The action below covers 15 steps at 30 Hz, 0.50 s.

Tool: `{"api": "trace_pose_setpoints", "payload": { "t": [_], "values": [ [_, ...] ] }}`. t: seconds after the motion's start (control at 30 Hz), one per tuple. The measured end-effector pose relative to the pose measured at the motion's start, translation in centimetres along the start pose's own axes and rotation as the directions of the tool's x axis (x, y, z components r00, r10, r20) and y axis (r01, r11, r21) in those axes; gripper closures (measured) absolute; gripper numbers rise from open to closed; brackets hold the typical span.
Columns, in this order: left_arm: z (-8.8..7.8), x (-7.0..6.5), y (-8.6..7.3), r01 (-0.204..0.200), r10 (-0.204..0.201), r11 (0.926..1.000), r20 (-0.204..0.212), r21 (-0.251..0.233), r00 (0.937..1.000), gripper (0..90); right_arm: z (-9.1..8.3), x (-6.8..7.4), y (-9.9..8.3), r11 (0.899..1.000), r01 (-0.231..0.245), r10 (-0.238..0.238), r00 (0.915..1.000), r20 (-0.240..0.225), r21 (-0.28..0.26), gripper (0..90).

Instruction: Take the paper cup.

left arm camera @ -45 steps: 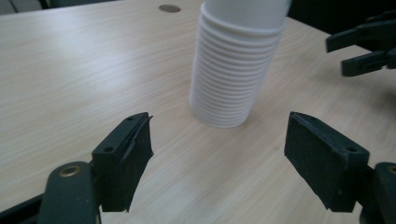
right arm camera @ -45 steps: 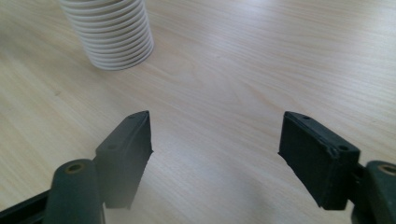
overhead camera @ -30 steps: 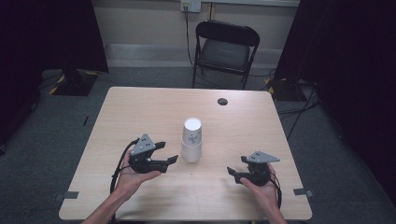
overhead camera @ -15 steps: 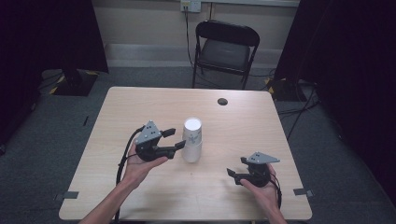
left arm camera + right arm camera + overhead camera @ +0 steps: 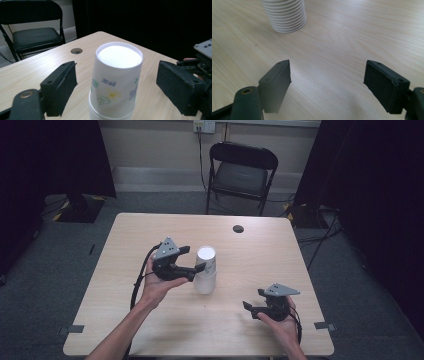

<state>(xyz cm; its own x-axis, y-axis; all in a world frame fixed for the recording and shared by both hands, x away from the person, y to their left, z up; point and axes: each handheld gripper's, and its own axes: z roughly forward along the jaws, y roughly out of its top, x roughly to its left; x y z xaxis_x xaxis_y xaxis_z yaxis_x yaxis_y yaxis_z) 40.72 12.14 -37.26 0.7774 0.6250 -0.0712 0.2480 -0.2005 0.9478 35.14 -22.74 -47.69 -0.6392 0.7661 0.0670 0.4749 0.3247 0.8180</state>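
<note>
Cup stack unmoved, left gripper risen, jaws just opened around top cup

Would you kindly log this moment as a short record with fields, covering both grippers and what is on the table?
Work in hand: left gripper at the top of the stack of white flower-printed paper cups
Left gripper: jaws have just been opening; pads either side of the top cup, not touching it
Right gripper: open, nothing between the jaws, apart from the stack
Stack: upside down, upright, mid-table
Surface: light wooden table with a round dark cable hole
Behind: black folding chair
</note>
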Motion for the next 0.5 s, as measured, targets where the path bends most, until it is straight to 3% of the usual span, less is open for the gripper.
{"api": "trace_pose_setpoints", "payload": {
  "t": [0.1, 0.3, 0.5],
  "values": [
    [1.0, 0.2, 0.1, 0.019, -0.020, 0.9998, 0.015, 0.005, 0.9997, 15.7, 0.0, 0.0, -0.1, 1.000, 0.001, -0.001, 1.0000, -0.001, 0.001, 21.1],
    [3.0, -0.2, -0.3, 0.010, -0.011, 0.9993, 0.030, 0.037, 0.9995, 15.9, 0.0, -0.1, -0.2, 1.000, -0.009, 0.009, 1.0000, -0.004, 0.004, 20.6],
    [4.0, -0.2, -0.8, -0.006, 0.004, 0.9980, 0.026, 0.063, 0.9997, 16.5, 0.0, -0.1, -0.2, 1.000, -0.005, 0.005, 1.0000, -0.003, 0.005, 20.3]
  ]
}}
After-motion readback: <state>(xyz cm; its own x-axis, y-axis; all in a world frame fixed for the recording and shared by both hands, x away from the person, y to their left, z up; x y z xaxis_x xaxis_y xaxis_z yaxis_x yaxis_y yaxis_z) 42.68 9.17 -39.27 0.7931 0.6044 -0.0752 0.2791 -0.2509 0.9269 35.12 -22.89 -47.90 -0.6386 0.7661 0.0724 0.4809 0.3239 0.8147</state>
